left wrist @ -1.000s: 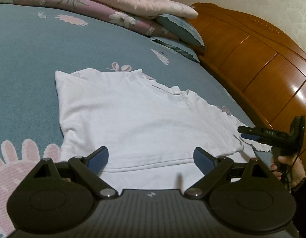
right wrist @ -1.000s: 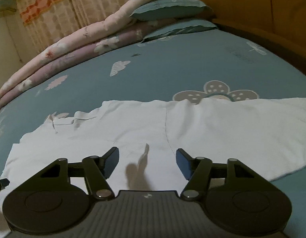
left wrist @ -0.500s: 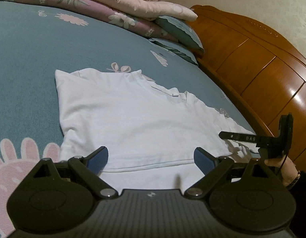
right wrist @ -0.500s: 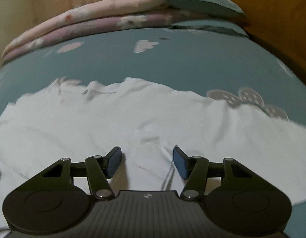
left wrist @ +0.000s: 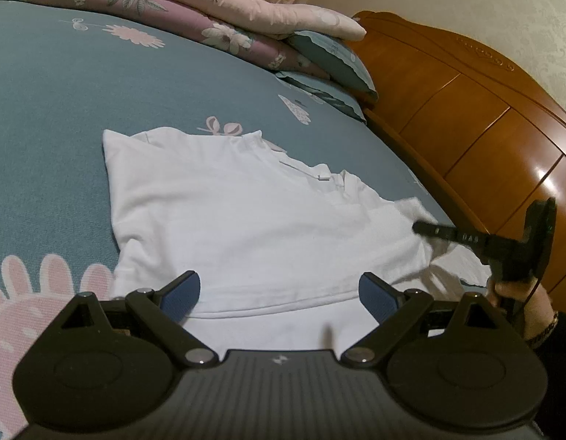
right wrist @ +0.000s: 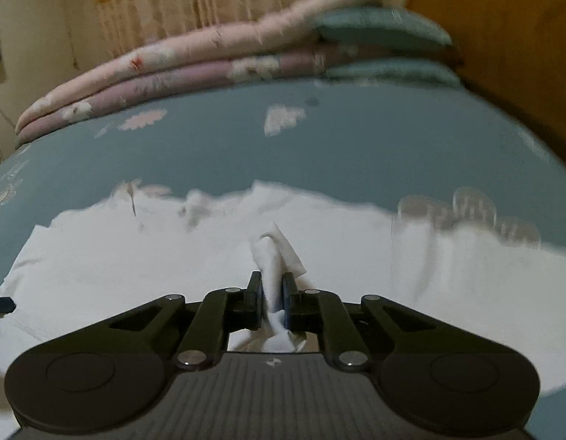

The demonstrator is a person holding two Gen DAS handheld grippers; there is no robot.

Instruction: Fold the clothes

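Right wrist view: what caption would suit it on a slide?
Right gripper closing on a pinch of white shirt lying on a blue bedsheet.

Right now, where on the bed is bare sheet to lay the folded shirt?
Bare blue sheet lies left of the white shirt, and between it and the stacked quilts. It is crowded right of the shirt: the right tool, closing on fabric, and the headboard.

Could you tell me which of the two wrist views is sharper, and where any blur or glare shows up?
Left wrist view: sharp, with glare on the wooden headboard. Right wrist view: motion-blurred across the quilts and white shirt, though the right gripper itself stays crisp.
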